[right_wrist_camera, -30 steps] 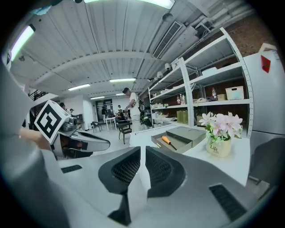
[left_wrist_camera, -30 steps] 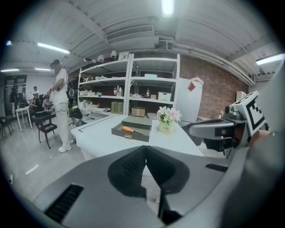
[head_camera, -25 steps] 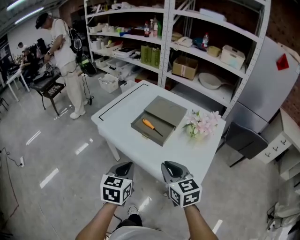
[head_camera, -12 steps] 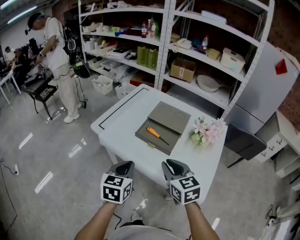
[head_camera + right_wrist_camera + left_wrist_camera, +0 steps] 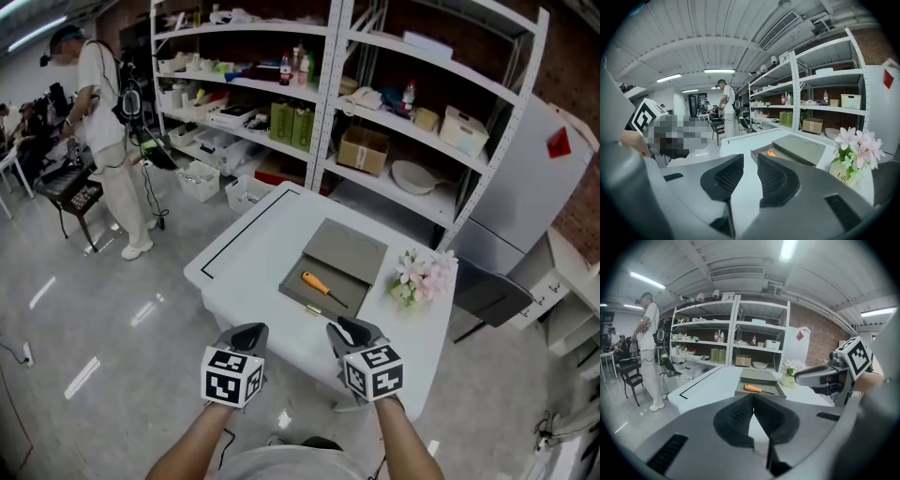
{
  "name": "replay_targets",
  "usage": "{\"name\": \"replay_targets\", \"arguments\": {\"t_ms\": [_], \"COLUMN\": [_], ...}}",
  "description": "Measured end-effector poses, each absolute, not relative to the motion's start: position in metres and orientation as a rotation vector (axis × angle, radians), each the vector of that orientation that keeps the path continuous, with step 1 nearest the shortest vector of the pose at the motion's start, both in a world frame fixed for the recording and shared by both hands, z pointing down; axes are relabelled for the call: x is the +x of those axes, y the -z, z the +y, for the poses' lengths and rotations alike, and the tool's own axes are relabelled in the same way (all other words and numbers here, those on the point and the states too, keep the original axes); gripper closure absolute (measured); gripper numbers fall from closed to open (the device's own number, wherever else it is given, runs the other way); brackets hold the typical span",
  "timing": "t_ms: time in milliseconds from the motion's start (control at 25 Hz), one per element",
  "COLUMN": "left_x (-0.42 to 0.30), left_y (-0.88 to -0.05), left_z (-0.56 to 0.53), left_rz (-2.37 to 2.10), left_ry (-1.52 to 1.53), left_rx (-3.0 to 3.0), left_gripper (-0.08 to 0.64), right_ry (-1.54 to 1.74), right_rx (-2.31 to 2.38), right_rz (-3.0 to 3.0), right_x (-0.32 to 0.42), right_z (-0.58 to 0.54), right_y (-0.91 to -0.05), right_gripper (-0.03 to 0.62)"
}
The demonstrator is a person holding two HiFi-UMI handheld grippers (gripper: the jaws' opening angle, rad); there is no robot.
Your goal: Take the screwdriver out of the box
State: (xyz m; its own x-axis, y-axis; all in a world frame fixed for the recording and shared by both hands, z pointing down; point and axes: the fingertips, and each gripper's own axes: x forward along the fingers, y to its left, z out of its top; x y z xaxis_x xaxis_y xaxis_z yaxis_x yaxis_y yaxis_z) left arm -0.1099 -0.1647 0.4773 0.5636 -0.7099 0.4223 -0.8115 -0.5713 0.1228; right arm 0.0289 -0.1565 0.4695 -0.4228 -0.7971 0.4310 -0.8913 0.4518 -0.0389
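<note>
You held both claws side by side at the near side of the counter (image 5: 246,246), pointing toward the box (image 5: 349,246) and well short of it. Your left claw (image 5: 247,336) was closed, its tips meeting with nothing between them. Your right claw (image 5: 351,332) sat just to its right. Its jaws were parted by a narrow gap and were opening, with nothing between them. Neither claw touched anything on the counter.

The screwdriver (image 5: 319,284) lay inside the box, in the near half. Its orange handle pointed far-left and its dark shaft pointed near-right. The box sat around the middle of the counter. It was open, with the lid folded back on the far side. Nothing else could be made out in the box beside the screwdriver.

A pot of pink and white flowers (image 5: 419,274) stood to the right of the box, close to it but apart, near the counter's right edge. A thin black line (image 5: 228,246) ran along the left part of the counter top.

Past the far side of the counter stood a white rack (image 5: 330,112) loaded with bottles, cartons and tubs. A grey cabinet (image 5: 525,178) stood to the right of the rack, and a dark chair (image 5: 483,292) sat by the counter's right side. A person (image 5: 98,112) in light clothes stood on the floor at far left, well away from the counter.
</note>
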Motion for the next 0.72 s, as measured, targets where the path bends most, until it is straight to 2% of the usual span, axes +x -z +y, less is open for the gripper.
{"name": "replay_targets", "arguments": {"t_ms": [720], "left_x": [-0.108], "left_y": [-0.497], "left_z": [-0.264], "left_rz": [-1.221], "left_ry": [-0.551], "left_rx": [2.486], "left_gripper": [0.555], "right_ry": [-0.386], "right_rx": [1.318], "right_rz": [-2.298], "right_x": [0.031], "right_z": [-0.264], "right_y": [-0.5], "right_gripper": [0.477]}}
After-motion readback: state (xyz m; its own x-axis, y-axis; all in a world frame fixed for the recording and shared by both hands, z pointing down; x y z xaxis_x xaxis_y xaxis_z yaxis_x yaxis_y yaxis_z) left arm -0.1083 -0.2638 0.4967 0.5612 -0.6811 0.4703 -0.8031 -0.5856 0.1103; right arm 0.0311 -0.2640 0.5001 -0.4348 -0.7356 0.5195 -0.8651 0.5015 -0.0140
